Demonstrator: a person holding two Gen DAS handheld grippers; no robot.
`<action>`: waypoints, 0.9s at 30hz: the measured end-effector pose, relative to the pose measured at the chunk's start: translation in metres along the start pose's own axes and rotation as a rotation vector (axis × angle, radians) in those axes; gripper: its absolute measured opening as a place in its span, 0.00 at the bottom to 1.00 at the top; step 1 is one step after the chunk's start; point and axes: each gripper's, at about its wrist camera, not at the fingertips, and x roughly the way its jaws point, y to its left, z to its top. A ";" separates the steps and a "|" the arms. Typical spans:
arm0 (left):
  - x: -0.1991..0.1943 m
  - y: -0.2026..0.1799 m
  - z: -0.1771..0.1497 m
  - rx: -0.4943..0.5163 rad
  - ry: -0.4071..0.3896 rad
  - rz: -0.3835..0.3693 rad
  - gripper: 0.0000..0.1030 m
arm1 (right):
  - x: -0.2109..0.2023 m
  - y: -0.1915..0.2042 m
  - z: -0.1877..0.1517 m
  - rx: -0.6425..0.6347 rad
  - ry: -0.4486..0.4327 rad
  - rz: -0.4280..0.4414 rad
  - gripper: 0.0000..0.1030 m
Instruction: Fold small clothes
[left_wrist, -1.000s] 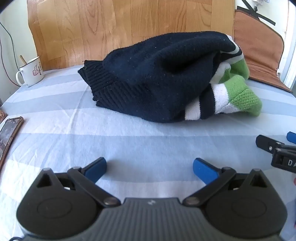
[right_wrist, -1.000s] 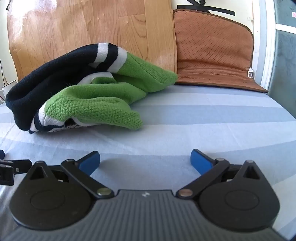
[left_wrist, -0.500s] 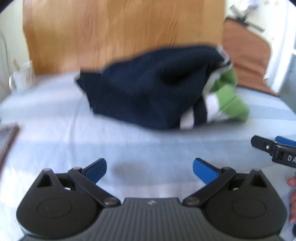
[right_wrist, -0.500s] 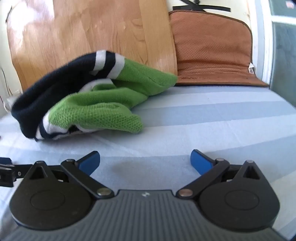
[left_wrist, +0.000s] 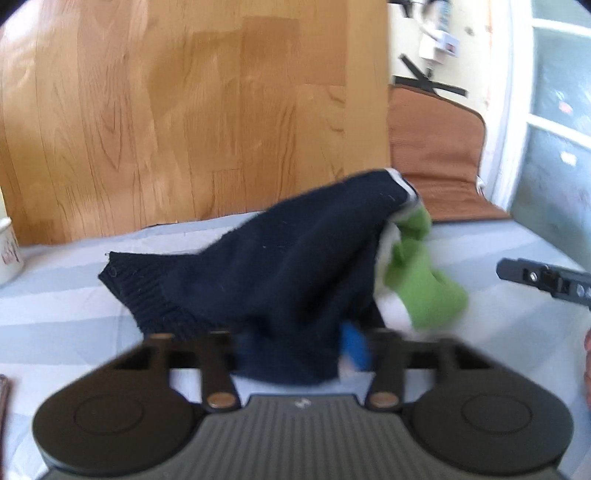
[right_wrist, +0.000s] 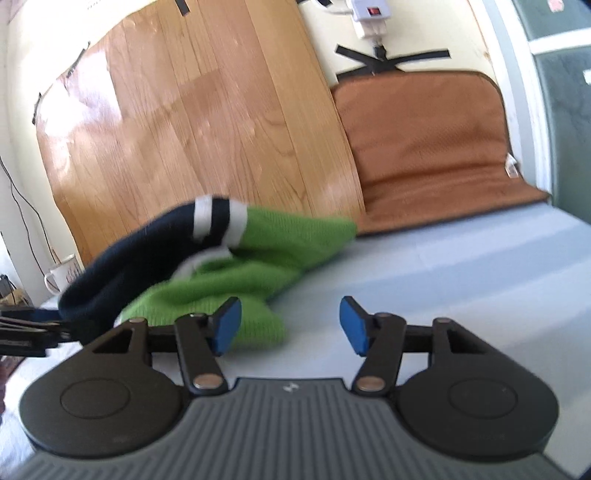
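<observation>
a: which step is this?

b: the first grab, i'd say. the left gripper (left_wrist: 295, 350) has its fingers pinched on the near dark edge of the sweater (left_wrist: 280, 266), which is bunched on the striped sheet (left_wrist: 66, 314) in front of the wood board (left_wrist: 184, 110), not yet spread out.

a: and the right gripper (right_wrist: 290, 325)?

b: fingers apart, gripping nothing. it sits just right of the sweater, with the left pad (right_wrist: 225, 325) beside the green sleeve (right_wrist: 258, 266).

a: what does the next move need?

b: probably the right one taking the green side, then both pulling apart to lay the sweater flat. the knit is thick and floppy, so a shallow pinch may slip. the mug (right_wrist: 61, 275) sits left of the sweater, out of the way.
</observation>
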 end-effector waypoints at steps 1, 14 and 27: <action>0.000 0.014 0.008 -0.059 -0.014 -0.018 0.20 | 0.003 0.002 0.004 -0.007 -0.001 0.011 0.59; -0.039 0.082 0.071 -0.313 -0.167 -0.096 0.14 | 0.033 0.047 0.028 -0.230 -0.008 0.170 0.61; -0.122 0.036 0.127 -0.213 -0.324 -0.255 0.13 | 0.016 0.122 0.004 -0.327 -0.003 0.412 0.76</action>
